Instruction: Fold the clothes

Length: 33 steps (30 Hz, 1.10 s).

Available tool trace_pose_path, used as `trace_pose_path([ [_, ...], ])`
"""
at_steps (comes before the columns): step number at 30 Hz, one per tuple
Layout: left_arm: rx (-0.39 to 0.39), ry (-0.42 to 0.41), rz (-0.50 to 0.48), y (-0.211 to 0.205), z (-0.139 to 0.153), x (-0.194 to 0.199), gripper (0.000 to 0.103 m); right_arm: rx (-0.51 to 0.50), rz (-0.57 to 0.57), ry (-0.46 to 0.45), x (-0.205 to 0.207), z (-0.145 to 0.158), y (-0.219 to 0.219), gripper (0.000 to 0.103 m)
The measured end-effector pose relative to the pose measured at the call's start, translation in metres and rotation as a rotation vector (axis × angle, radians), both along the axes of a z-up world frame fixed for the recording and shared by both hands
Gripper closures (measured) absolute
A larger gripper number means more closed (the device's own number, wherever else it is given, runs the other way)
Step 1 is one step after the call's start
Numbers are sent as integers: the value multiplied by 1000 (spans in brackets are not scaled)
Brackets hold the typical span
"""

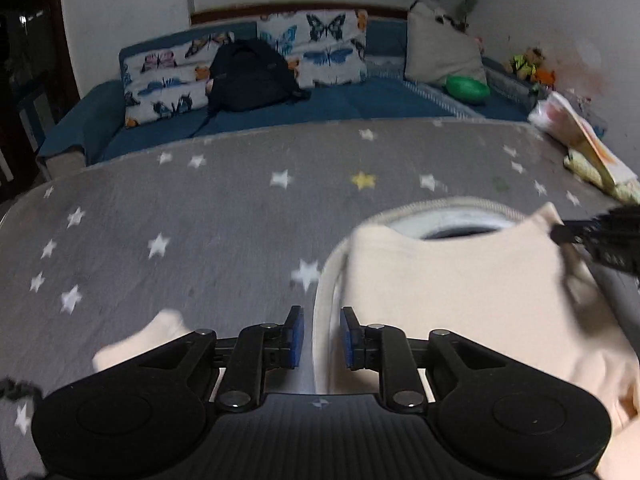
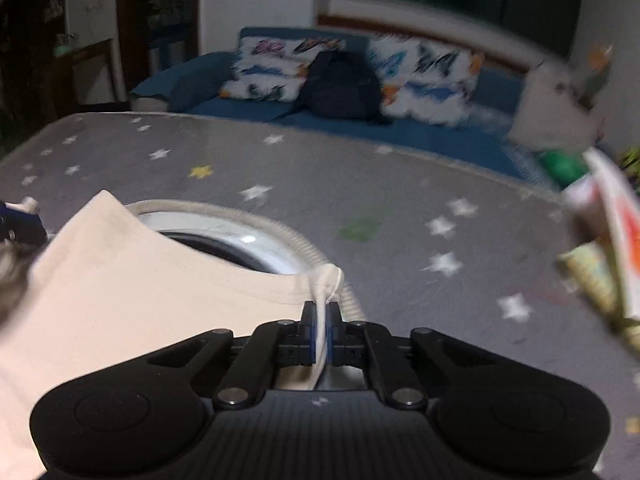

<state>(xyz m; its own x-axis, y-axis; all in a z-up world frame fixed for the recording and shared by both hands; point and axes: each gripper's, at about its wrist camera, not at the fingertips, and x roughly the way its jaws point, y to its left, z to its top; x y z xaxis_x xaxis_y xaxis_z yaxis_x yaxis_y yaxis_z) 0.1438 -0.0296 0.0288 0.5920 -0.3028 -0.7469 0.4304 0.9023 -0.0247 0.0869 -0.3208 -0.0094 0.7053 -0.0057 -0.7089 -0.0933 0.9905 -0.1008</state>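
Observation:
A pale peach shirt (image 1: 460,280) lies on the grey star-patterned cloth (image 1: 180,208), its ribbed neckline (image 1: 448,204) at the far end. My left gripper (image 1: 322,336) is open, its blue pads either side of the shirt's left edge, holding nothing. My right gripper (image 2: 321,332) is shut on a fold of the shirt (image 2: 140,280) near the collar (image 2: 248,220). The right gripper's tip also shows in the left wrist view (image 1: 560,234) at the shirt's right shoulder.
A blue sofa (image 1: 340,100) stands behind the table with butterfly cushions (image 1: 316,48), a black backpack (image 1: 252,76) and a green ball (image 1: 468,90). Papers and packets (image 1: 588,152) lie at the table's far right corner.

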Motion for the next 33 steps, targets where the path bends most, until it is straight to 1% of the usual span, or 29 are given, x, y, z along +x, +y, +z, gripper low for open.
trace_pose_path([
  [2, -15, -9, -6, -6, -1, 4, 78, -51, -26, -18, -4, 1, 0, 99],
  [4, -25, -8, -13, -11, -3, 6, 78, -84, -35, -10, -4, -1, 2, 98],
  [7, -40, -6, -23, -20, -5, 9, 78, -72, -49, -10, -5, 0, -1, 92],
  [9, -50, -5, -29, -25, -7, 12, 76, -72, -51, -19, -6, 2, -4, 92],
  [14, -75, -2, -46, -39, -11, 17, 76, -36, -21, -19, -11, 4, -7, 87],
  [17, -90, 0, -56, -47, -13, 20, 80, -19, 4, -23, -14, 5, -6, 85],
  [19, -87, -12, -73, -47, -12, 18, 80, -8, 20, -24, -16, 6, -4, 85],
  [20, -86, -17, -81, -47, -11, 17, 76, -1, 30, -23, -18, 6, -3, 84],
  [21, -85, -23, -90, -47, -10, 16, 75, 2, 36, -22, -19, 6, -2, 84],
  [24, -81, -41, -115, -47, -8, 13, 75, 11, 50, -21, -23, 5, 1, 78],
  [27, -77, -59, -140, -46, -6, 9, 76, 24, 56, -18, -25, 4, 2, 75],
  [28, -76, -65, -148, -46, -5, 8, 77, 26, 57, -16, -25, 4, 2, 72],
  [29, -74, -71, -157, -46, -5, 7, 76, 28, 59, -13, -26, 4, 2, 71],
  [32, -70, -89, -182, -46, -2, 4, 61, 33, 62, -6, -28, 3, 2, 71],
  [33, -67, -88, -168, -44, -3, 4, 61, 35, 62, -5, -29, 3, 2, 71],
])
